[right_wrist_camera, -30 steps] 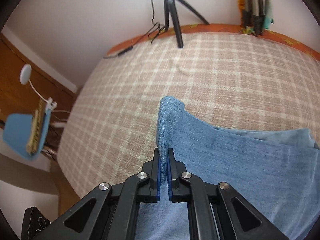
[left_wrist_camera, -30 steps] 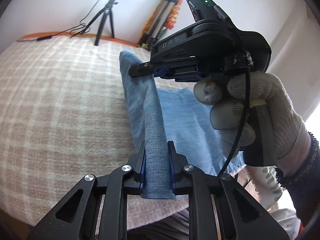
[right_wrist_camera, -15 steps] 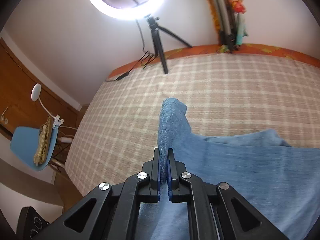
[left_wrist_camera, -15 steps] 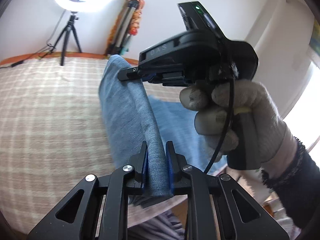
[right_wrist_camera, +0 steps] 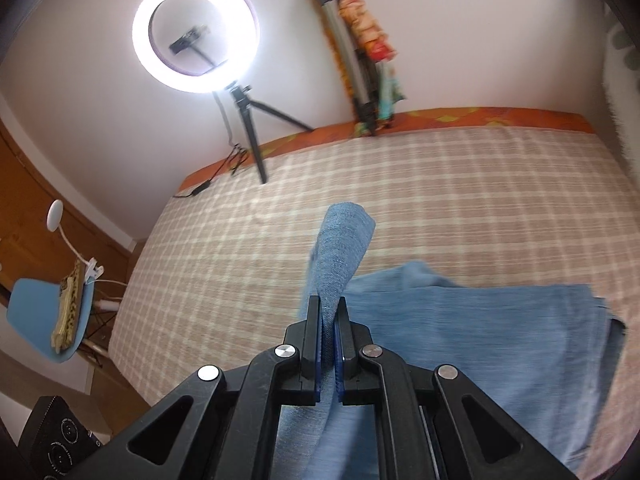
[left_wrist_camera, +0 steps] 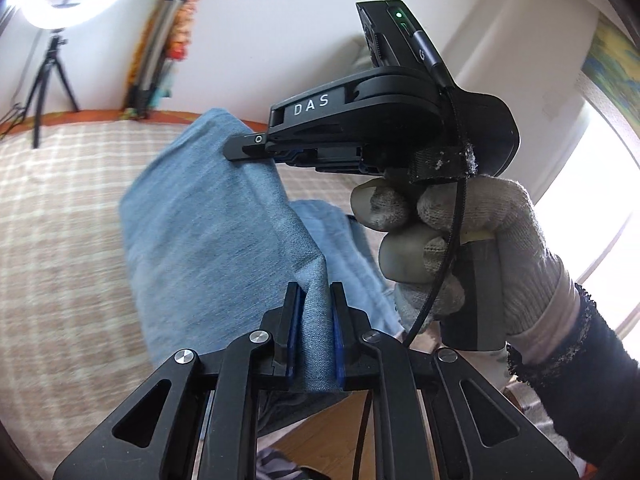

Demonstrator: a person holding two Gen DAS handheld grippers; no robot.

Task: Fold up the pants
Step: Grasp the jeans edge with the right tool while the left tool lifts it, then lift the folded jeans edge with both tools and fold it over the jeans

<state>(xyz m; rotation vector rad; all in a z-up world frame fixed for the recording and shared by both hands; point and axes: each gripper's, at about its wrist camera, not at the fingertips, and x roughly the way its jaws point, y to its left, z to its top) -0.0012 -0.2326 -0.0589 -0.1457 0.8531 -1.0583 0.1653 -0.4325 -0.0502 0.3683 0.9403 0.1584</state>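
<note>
The light blue pants (left_wrist_camera: 208, 236) lie on a checked bedspread (left_wrist_camera: 60, 216), with one edge lifted off it. My left gripper (left_wrist_camera: 314, 292) is shut on a fold of that edge. My right gripper (right_wrist_camera: 329, 306) is shut on the same edge further along and shows in the left wrist view (left_wrist_camera: 256, 148), held by a gloved hand (left_wrist_camera: 472, 240). The cloth hangs stretched between the two grippers above the bed. The rest of the pants (right_wrist_camera: 500, 340) lies flat to the right in the right wrist view.
A ring light on a tripod (right_wrist_camera: 196, 40) and a folded tripod (right_wrist_camera: 360, 60) stand at the far wall on the bed's orange edge. A blue chair (right_wrist_camera: 44, 316) stands left of the bed (right_wrist_camera: 440, 184). The bed's near edge and wooden floor (left_wrist_camera: 320, 440) lie below my left gripper.
Both grippers have risen and tilted up with the pants edge, lifting more cloth off the bed. The flat part of the pants now lies lower and further right.
</note>
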